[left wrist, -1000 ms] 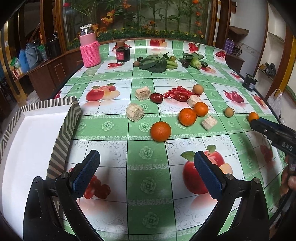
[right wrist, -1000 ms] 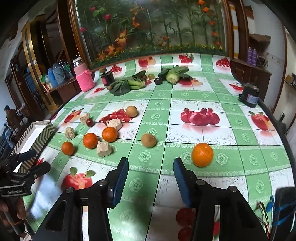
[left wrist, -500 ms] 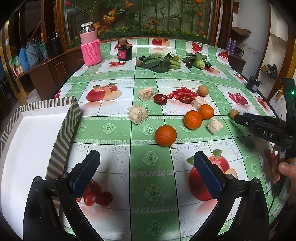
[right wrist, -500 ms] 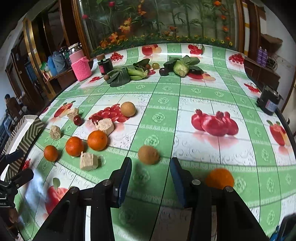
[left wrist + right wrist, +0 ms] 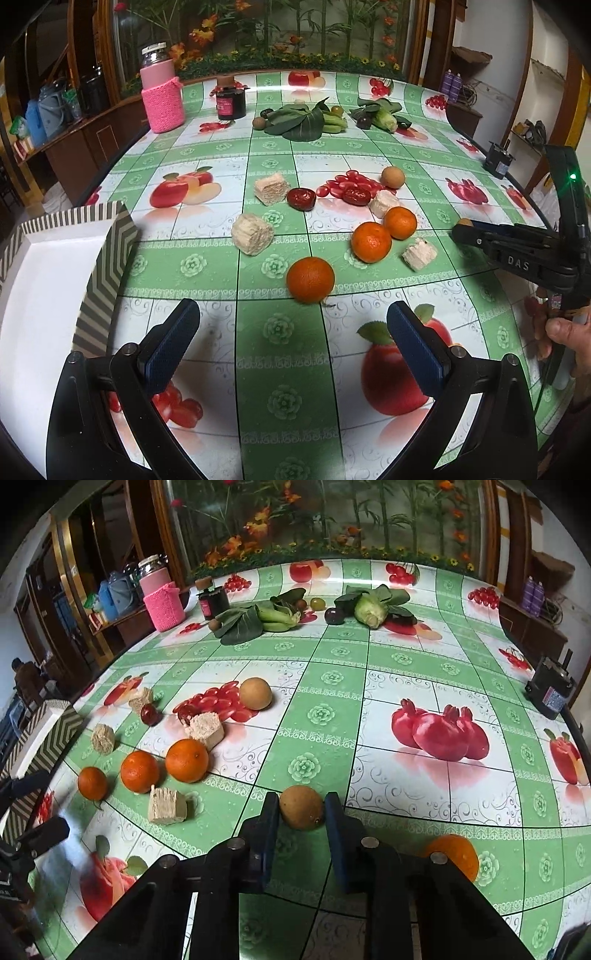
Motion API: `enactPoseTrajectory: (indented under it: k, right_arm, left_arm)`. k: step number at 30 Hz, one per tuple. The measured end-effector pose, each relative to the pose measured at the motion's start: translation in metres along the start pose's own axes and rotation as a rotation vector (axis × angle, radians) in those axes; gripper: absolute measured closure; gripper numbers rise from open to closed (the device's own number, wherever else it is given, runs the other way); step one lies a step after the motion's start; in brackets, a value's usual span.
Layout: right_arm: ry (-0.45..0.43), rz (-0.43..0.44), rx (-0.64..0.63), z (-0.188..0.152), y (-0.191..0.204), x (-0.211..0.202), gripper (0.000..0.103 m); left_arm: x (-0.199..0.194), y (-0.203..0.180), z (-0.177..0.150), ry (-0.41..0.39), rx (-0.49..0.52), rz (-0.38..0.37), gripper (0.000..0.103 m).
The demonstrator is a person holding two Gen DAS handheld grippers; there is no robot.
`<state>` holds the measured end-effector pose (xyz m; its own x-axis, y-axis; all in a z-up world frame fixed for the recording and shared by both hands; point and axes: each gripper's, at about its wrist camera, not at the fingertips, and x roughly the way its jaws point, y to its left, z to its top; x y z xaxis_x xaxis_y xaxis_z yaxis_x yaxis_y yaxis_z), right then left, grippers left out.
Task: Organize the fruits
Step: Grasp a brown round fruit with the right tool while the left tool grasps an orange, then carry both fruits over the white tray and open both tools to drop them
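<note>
My right gripper [image 5: 301,812] is closing its jaws around a small brown round fruit [image 5: 301,806] on the tablecloth, and both pads touch its sides. The left wrist view shows that gripper [image 5: 460,230] at the right with the brown fruit [image 5: 464,222] at its tip. My left gripper [image 5: 291,332] stands open and empty just short of an orange [image 5: 310,279]. Two more oranges [image 5: 370,242] sit behind it, and another orange [image 5: 456,851] lies by my right finger. A striped box [image 5: 107,266] with a white inside is at the left.
Beige wafer blocks [image 5: 252,233], dark red dates [image 5: 301,198] and a tan round fruit [image 5: 392,176] lie mid-table. Leafy greens [image 5: 303,120], a pink-sleeved jar [image 5: 162,99] and a dark jar [image 5: 231,101] stand at the back. A black device [image 5: 550,686] sits at the right edge.
My right gripper moved left from beside the orange to the brown fruit, and its jaws narrowed around it. The left gripper stayed nearly still and open.
</note>
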<state>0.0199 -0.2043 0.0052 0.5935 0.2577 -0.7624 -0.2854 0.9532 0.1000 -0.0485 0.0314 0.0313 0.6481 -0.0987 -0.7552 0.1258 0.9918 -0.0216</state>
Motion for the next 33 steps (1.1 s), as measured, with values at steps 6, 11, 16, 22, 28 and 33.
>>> enactPoseTrajectory:
  k: [6, 11, 16, 22, 28, 33]
  right_arm:
    - [-0.003, 0.008, 0.000, -0.004, 0.003, -0.004, 0.078]
    - [-0.041, 0.035, 0.035, -0.005, 0.000, -0.015, 0.078]
    - [-0.051, 0.061, 0.047, -0.006, 0.002, -0.020, 0.078]
    - [-0.070, 0.085, 0.044, -0.009, 0.011, -0.029, 0.078]
    - [-0.089, 0.124, 0.048, -0.012, 0.027, -0.040, 0.078]
    - [-0.091, 0.161, 0.001, -0.011, 0.055, -0.046, 0.078]
  left_arm:
    - [0.002, -0.004, 0.007, -0.001, 0.007, -0.026, 0.005]
    - [0.011, -0.008, 0.013, 0.026, 0.023, -0.043, 0.013]
    - [0.026, -0.006, 0.017, 0.060, 0.006, -0.063, 0.057]
    - [0.033, 0.004, 0.011, 0.087, -0.059, -0.090, 0.072]
    - [0.016, 0.007, 0.009, 0.068, -0.063, -0.089, 0.072]
    - [-0.012, 0.016, 0.010, 0.029, -0.082, -0.045, 0.072]
